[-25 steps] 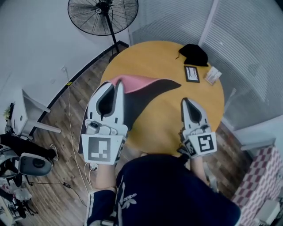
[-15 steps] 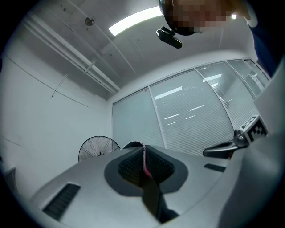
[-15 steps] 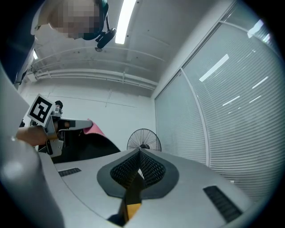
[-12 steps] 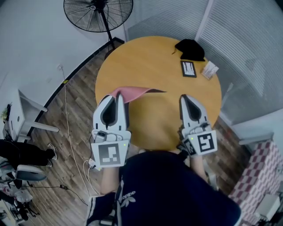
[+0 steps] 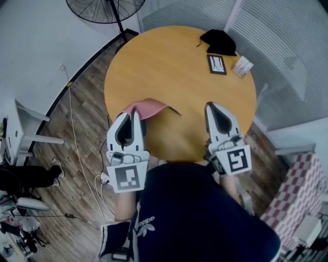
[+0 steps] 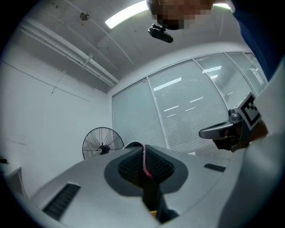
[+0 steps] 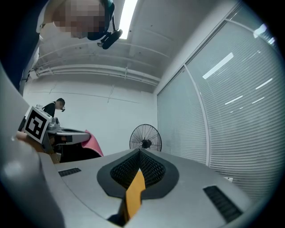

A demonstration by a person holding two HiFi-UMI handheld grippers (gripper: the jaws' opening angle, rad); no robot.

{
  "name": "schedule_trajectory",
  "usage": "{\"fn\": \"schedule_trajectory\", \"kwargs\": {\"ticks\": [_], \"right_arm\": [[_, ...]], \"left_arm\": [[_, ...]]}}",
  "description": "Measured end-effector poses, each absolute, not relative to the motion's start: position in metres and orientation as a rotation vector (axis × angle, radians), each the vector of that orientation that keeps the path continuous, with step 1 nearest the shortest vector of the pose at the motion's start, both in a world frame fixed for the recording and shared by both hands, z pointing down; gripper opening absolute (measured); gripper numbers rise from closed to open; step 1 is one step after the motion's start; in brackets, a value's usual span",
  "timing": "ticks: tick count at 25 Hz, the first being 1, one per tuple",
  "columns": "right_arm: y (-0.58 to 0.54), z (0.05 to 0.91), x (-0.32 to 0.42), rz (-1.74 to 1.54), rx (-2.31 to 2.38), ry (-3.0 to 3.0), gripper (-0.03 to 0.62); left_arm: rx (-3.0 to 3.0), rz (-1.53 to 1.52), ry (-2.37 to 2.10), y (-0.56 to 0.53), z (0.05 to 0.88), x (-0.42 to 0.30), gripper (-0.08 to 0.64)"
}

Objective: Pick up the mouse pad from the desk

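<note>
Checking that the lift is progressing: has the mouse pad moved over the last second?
Yes. The mouse pad, pinched in the left gripper, has drawn back from the black card toward the near-left edge of the table.

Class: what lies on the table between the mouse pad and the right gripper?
Nothing: in the head view only bare table separates the mouse pad from the right gripper.

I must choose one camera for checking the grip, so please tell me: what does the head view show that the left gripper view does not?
Only the head view: the round table, with a black cloth on it. Only the left gripper view: the fingers pressed on the thin edge of the pink mouse pad, and a ceiling lamp. Both: the mouse pad, the fan, the right gripper.
</note>
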State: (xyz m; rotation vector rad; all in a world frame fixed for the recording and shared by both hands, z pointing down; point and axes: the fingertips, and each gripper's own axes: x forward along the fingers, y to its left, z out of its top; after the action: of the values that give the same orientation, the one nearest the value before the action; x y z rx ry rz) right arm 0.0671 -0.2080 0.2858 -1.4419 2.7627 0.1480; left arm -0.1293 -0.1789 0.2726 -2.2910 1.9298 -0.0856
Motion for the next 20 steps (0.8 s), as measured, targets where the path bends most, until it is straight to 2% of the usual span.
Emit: {"fn": "schedule_trajectory", "kwargs": {"ticks": [20], "right_arm": [[-0.193, 0.319, 0.103, 0.052, -1.554, 2.763, 0.003]], "left_arm": [[-2.334, -0.151, 2.032, -0.157, 0.305, -0.140, 0.018]]}}
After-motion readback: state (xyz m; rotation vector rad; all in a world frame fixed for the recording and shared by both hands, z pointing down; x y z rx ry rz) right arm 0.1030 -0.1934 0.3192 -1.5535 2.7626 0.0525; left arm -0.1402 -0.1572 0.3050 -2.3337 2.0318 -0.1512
